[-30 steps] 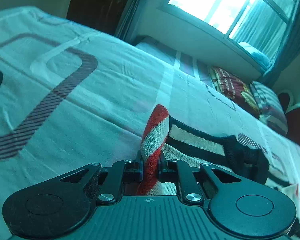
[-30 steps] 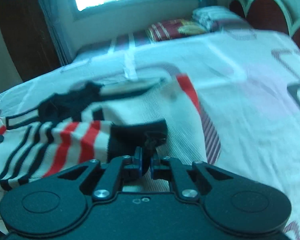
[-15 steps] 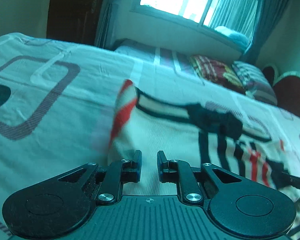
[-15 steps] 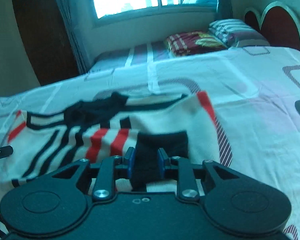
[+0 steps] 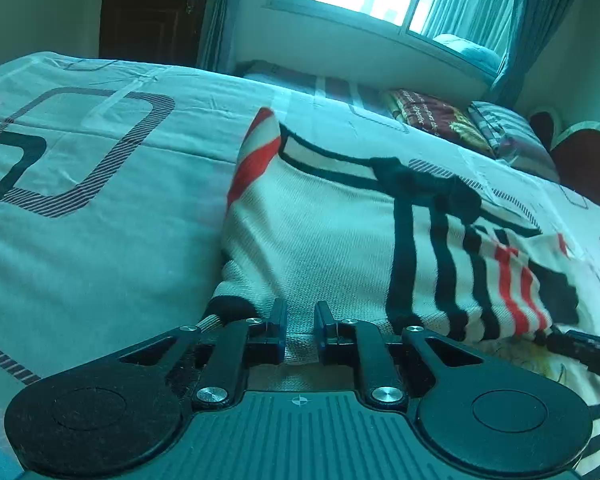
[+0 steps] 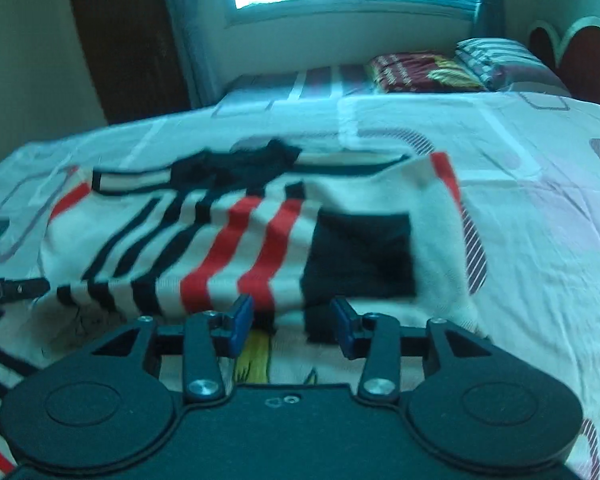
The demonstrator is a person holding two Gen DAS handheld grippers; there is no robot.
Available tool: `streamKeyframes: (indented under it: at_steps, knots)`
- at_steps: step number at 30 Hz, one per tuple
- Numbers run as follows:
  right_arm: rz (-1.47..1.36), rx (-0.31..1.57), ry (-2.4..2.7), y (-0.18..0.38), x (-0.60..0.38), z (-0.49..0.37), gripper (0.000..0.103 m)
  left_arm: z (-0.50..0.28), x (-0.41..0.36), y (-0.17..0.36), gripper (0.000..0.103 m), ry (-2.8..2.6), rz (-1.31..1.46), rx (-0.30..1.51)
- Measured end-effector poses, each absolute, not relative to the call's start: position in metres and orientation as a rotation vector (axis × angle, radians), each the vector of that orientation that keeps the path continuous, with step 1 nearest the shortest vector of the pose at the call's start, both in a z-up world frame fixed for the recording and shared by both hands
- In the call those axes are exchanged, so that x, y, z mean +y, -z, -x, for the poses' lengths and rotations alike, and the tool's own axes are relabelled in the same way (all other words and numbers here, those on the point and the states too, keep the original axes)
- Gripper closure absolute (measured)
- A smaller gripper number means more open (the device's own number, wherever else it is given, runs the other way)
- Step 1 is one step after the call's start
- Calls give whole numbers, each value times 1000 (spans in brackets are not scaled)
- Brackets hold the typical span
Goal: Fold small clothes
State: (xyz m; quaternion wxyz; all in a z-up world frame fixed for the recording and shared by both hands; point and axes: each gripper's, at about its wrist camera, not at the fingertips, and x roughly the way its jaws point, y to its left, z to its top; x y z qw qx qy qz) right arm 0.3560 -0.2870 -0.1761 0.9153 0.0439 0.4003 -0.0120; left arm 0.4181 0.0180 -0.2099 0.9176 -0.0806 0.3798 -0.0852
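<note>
The cream knitted sweater with black and red stripes [image 5: 320, 232] lies spread flat across the middle of the bed with its pale patterned sheet [image 5: 100, 208], and it is the only thing on the near half. Left of the sweater, the sheet runs bare to the bed's edge; right of it [image 6: 540, 240] the sheet is equally bare. Beyond the sweater a strip of open sheet leads to a dark red patterned pillow [image 6: 416, 72] and a grey striped pillow [image 6: 496, 60], which block the far corner against the dark red heart-shaped headboard [image 6: 580, 48]. Above the sweater the air is free.
</note>
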Motion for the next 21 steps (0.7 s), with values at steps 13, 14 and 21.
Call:
streamKeyframes:
  at_steps: [13, 14, 21]
  knots:
    - [3, 882, -81, 176, -262, -306, 62, -356, -18, 206, 88, 222, 117, 864]
    - [19, 900, -69, 183, -264, -305, 62, -349, -17, 209, 88, 222, 114, 829]
    - [73, 856, -13, 185, -293, -281, 63, -317, 13, 210, 88, 155, 55, 806]
